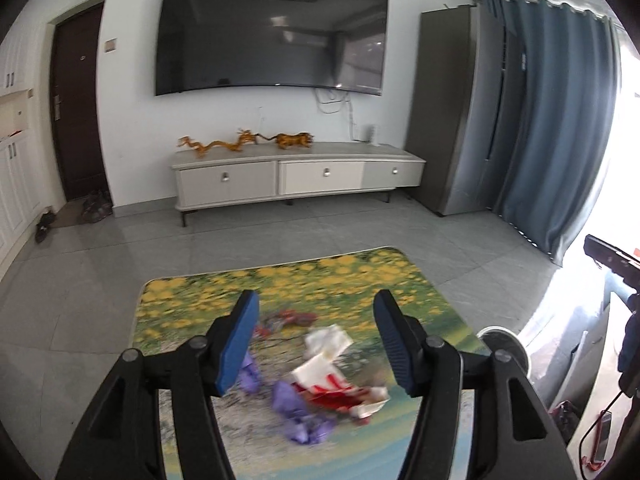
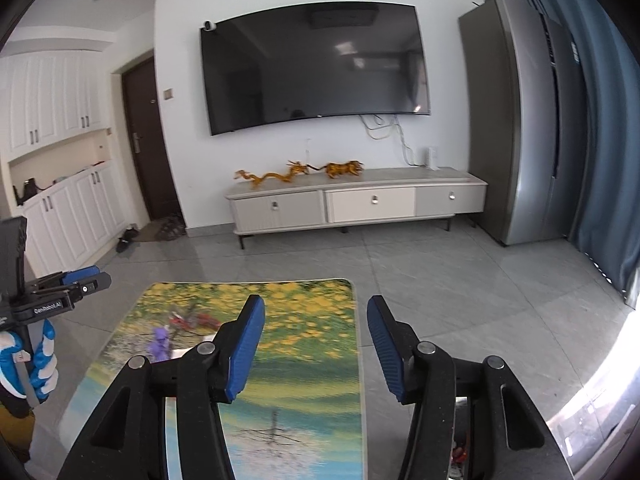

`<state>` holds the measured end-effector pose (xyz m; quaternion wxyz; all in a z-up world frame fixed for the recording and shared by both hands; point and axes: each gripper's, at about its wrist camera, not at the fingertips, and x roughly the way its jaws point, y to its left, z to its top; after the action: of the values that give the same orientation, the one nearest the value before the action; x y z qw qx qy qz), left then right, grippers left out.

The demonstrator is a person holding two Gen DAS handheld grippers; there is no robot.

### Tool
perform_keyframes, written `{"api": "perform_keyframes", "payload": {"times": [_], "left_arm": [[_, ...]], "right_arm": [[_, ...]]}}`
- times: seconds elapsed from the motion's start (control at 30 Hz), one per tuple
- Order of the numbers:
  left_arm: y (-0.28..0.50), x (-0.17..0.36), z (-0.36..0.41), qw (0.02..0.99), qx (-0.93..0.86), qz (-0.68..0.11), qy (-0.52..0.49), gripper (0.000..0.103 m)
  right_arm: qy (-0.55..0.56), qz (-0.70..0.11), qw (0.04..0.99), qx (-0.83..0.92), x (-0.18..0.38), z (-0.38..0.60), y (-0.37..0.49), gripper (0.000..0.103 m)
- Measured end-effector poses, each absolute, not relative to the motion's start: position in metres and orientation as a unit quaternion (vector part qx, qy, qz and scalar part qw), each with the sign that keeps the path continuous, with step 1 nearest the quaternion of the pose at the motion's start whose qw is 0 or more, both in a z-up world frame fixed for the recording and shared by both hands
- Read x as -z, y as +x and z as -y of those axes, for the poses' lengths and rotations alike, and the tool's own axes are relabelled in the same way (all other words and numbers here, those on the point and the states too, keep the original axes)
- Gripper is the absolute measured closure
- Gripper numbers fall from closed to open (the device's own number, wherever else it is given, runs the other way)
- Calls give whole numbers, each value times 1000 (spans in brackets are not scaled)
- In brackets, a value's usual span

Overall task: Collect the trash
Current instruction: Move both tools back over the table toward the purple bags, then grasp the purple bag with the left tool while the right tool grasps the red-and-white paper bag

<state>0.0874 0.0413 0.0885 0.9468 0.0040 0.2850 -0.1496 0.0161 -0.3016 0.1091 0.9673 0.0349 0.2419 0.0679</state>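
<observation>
Hovering above a table [image 1: 400, 280] printed with yellow flowers, the left gripper [image 1: 316, 344] has its blue-padded jaws spread wide with nothing between them. Below and between them lies the trash: a white and red wrapper [image 1: 324, 376], a crumpled purple wrapper [image 1: 296, 412] touching it, and a smaller red scrap [image 1: 292, 316] farther back. All of it is blurred, so the exact shapes are hard to tell.

The right gripper [image 2: 316, 344] also stands wide open and empty, over the bare right part of the table, well apart from the pile; from its camera only the purple piece and the red scrap show, off to the left.

These scraps look like thin foil or paper: very light, soft, easily crushed, and likely slick. They will probably slide or flutter if nudged instead of pinched. The best hold seems to be a raised fold or bunched ridge, such as the upturned white flap, taken with both pads squarely across it.

A round grey object [image 1: 504, 344] sits at the table's right edge; I cannot tell what it is.
</observation>
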Motion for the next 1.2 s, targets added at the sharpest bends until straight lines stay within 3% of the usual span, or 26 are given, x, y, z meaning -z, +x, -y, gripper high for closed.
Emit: {"api": "perform_keyframes", "payload": {"times": [0.27, 0.57, 1.2], "left_arm": [[87, -72, -101, 948, 105, -297, -30, 45], [105, -44, -106, 939, 100, -328, -35, 45], [177, 58, -104, 898, 85, -429, -48, 45]], "right_arm": [[19, -239, 965, -102, -111, 268, 19, 52], [12, -257, 959, -118, -98, 252, 34, 52], [-34, -376, 896, -234, 0, 165, 101, 52]]}}
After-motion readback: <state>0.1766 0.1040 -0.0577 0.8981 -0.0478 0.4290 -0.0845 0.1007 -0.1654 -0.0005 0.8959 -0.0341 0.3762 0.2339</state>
